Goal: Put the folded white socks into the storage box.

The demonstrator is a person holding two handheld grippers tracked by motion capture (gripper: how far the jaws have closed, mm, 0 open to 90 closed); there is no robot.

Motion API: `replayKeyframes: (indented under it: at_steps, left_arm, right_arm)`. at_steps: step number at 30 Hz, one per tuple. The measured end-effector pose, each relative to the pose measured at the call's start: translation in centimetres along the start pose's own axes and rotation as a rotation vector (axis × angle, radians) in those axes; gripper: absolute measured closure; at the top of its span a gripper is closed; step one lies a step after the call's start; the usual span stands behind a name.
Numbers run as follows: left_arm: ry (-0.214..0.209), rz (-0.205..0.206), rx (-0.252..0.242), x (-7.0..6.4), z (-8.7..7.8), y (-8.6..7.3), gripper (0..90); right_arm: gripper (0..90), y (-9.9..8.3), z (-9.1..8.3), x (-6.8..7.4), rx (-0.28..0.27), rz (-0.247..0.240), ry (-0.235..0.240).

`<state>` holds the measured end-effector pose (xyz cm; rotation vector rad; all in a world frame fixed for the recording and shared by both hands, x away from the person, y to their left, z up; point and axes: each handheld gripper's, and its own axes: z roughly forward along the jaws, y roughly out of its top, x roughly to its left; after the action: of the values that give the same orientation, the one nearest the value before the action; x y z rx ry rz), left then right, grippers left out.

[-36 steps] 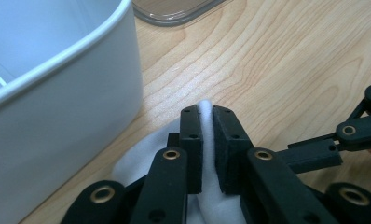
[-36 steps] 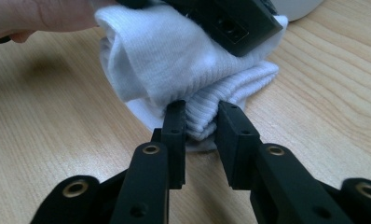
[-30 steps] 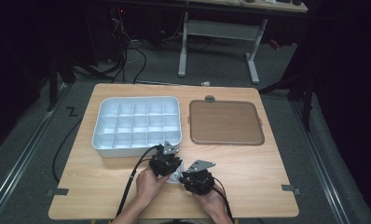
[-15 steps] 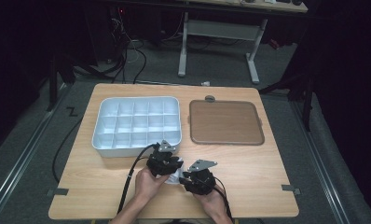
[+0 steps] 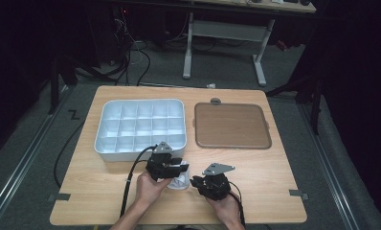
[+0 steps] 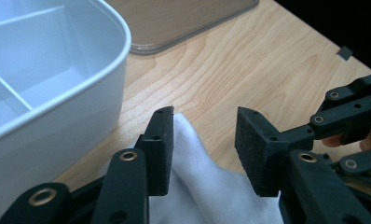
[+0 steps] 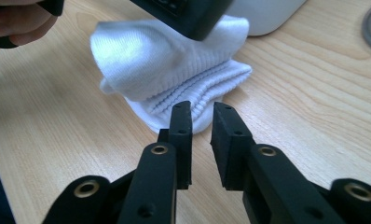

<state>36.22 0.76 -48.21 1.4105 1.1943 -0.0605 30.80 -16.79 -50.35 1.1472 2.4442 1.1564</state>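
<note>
A folded white sock (image 5: 180, 181) lies on the wooden table near its front edge, between my two grippers. My left gripper (image 5: 175, 166) is over the sock's left side. In the left gripper view its jaws (image 6: 204, 140) stand open, with a fold of the sock (image 6: 207, 196) rising between them, unclamped. My right gripper (image 5: 200, 183) sits just right of the sock. In the right gripper view its jaws (image 7: 203, 126) are a narrow gap apart with nothing between them, and the ribbed edge of the sock (image 7: 174, 70) lies just beyond their tips.
A white compartment tray (image 5: 131, 154) stands just behind the left gripper, its wall (image 6: 58, 116) close to the left jaw. A brown flat lid (image 5: 231, 125) lies to its right. Bare table (image 5: 265, 182) stretches right of the grippers.
My left gripper has edged slightly back toward the tray over the sock. My right gripper has stayed where it was.
</note>
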Motion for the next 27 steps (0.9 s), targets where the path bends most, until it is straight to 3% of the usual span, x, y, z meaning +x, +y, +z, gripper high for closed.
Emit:
replayKeyframes:
  at_steps: [4, 10, 14, 19, 23, 27]
  left_arm:
    - [-0.006, -0.003, -0.034, 0.0, -1.3, 0.7, 57.6]
    - [0.062, 0.015, -0.020, 1.5, -2.8, 0.8, 56.5]
    - [0.100, 0.046, 0.014, 2.1, -2.8, 0.1, 54.9]
    - [0.115, 0.046, 0.030, 2.3, -2.3, -0.9, 53.4]
    - [0.133, 0.052, 0.038, 2.3, -1.9, -1.6, 52.8]
    - [0.134, 0.051, 0.040, 2.3, -1.7, -2.0, 52.7]
  right_arm:
    - [80.5, 0.3, -0.6, 0.2, -0.011, -0.009, -0.006]
    - [80.4, 1.6, -1.6, 0.8, -0.041, -0.034, -0.012]
    - [80.1, 2.7, -1.6, 1.2, -0.044, -0.046, -0.015]
    - [77.8, 4.5, -1.4, 2.2, -0.059, -0.073, -0.005]
    - [75.9, 5.6, -0.7, 3.3, -0.047, -0.095, 0.006]
    - [74.0, 5.5, 0.4, 3.6, -0.005, -0.114, -0.015]
